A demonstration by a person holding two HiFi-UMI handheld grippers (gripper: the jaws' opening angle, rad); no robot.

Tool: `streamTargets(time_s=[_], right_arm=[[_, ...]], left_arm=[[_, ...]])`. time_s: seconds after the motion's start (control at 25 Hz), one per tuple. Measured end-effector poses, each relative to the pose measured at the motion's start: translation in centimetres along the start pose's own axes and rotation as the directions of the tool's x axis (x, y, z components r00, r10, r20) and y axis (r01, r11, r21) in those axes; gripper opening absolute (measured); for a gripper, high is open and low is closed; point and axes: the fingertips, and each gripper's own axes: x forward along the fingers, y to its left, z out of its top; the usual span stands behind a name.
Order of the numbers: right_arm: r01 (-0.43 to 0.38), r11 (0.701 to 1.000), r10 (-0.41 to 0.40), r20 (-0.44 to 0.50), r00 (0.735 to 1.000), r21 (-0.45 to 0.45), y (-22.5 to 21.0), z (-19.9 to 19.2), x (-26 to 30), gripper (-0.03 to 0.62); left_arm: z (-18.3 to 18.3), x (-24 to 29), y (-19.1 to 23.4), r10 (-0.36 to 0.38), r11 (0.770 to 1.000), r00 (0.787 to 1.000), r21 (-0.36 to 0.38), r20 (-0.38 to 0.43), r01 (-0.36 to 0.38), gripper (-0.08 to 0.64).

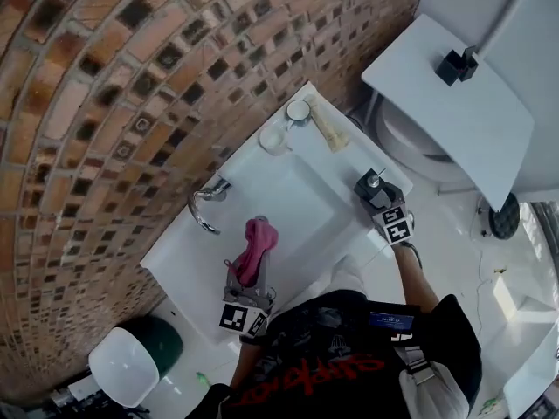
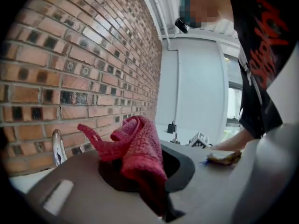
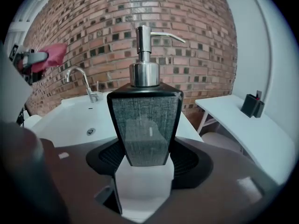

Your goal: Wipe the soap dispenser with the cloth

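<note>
A pink cloth (image 1: 256,244) hangs bunched from my left gripper (image 1: 251,264), which is shut on it above the front of the white sink (image 1: 262,177). In the left gripper view the cloth (image 2: 140,148) fills the gap between the jaws. The soap dispenser (image 3: 145,125) is dark grey with a chrome pump. It stands upright between the jaws of my right gripper (image 3: 145,160), which grips its lower sides. From the head view this dispenser (image 1: 372,182) and my right gripper (image 1: 376,190) are over the sink's right front corner, well apart from the cloth.
A chrome tap (image 1: 207,203) rises at the brick wall (image 1: 105,103). A cup (image 1: 299,112), a small white dish (image 1: 273,140) and a beige item (image 1: 330,127) lie at the counter's far end. A toilet (image 1: 419,142) and a white shelf (image 1: 454,112) stand to the right.
</note>
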Motion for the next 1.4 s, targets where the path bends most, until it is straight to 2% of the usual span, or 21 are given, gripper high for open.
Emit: streamTargets(time_s=[0.04,0.16,0.36,0.48,0.56,0.64,0.72,0.8,0.84,0.88,0.92,1.0,1.12,1.16,1.28,1.4], right_arm=[[-0.004,1.0,0.004,-0.014,1.0,-0.01,-1.2,0.0,1.5,0.298],[0.018,0.999,-0.018,0.001,1.0,-0.028,-3.6,1.3,5.2,0.298],[-0.002,0.999,0.006,0.089,0.996,-0.042,-3.2,2.7,7.4,0.299],[-0.012,0.998,0.017,0.09,0.996,-0.062,-3.4,2.6,8.1,0.301],[-0.03,0.999,0.033,0.067,0.997,-0.045,-3.2,2.1,8.2,0.296],[-0.054,0.998,0.053,0.058,0.997,0.012,-3.3,1.4,7.3,0.305],[-0.072,0.993,0.064,0.088,0.994,0.091,-3.8,1.8,5.8,0.316],[-0.034,0.994,0.021,0.12,0.993,0.108,-3.9,2.9,3.9,0.296],[0.001,0.996,-0.012,0.132,0.991,0.09,-3.5,3.4,2.8,0.26],[0.032,0.997,-0.043,0.147,0.988,0.075,-2.9,3.8,1.7,0.252],[0.054,0.996,-0.066,0.167,0.984,0.077,-2.0,4.1,0.5,0.246],[0.059,0.989,-0.089,0.22,0.972,0.139,0.2,4.7,-2.4,0.21],[-0.051,0.971,-0.03,0.33,0.943,0.234,7.2,6.0,-7.3,0.025],[-0.094,0.968,0.001,0.371,0.929,0.231,10.4,6.7,-8.9,0.0],[-0.153,0.964,0.043,0.446,0.894,0.216,18.7,7.6,-14.2,0.0],[-0.134,0.966,0.018,0.46,0.888,0.221,25.0,5.7,-20.0,0.002]], left_arm=[[0.7,0.9,-0.3,0.016,1.0,1.0,-0.02,0.006,-0.016,0.052],[1.0,3.0,-0.7,0.053,0.999,0.998,-0.008,-0.026,-0.053,0.052],[-0.8,3.8,0.0,0.132,0.989,0.988,-0.057,-0.084,-0.137,0.052],[-0.8,4.5,0.6,0.137,0.989,0.988,-0.047,-0.064,-0.141,0.052],[-1.2,4.4,1.0,0.135,0.989,0.989,-0.058,-0.062,-0.138,0.052],[-1.5,4.3,0.8,0.121,0.99,0.991,-0.07,-0.062,-0.125,0.052],[-1.3,3.9,0.3,0.104,0.992,0.993,-0.063,-0.055,-0.107,0.052],[-0.7,2.8,0.1,0.089,0.995,0.995,-0.049,-0.04,-0.091,0.052],[-0.5,2.0,0.0,0.081,0.996,0.996,-0.046,-0.03,-0.082,0.052],[-0.5,1.1,0.0,0.069,0.996,0.997,-0.047,-0.021,-0.07,0.052],[-0.7,0.1,-0.1,0.053,0.997,0.999,-0.051,-0.011,-0.053,0.052],[-1.7,-2.0,-0.3,0.009,0.998,1.0,-0.065,0.003,-0.009,0.052],[-4.1,-6.6,-1.4,-0.047,0.998,0.998,-0.038,-0.035,0.045,0.052],[-4.8,-8.5,-1.9,-0.069,0.997,0.997,-0.023,-0.046,0.068,0.052],[-5.7,-13.3,-3.5,-0.19,0.982,0.981,-0.012,-0.029,0.19,0.052],[-6.3,-17.4,-5.0,-0.315,0.949,0.949,-0.009,-0.022,0.315,0.052]])
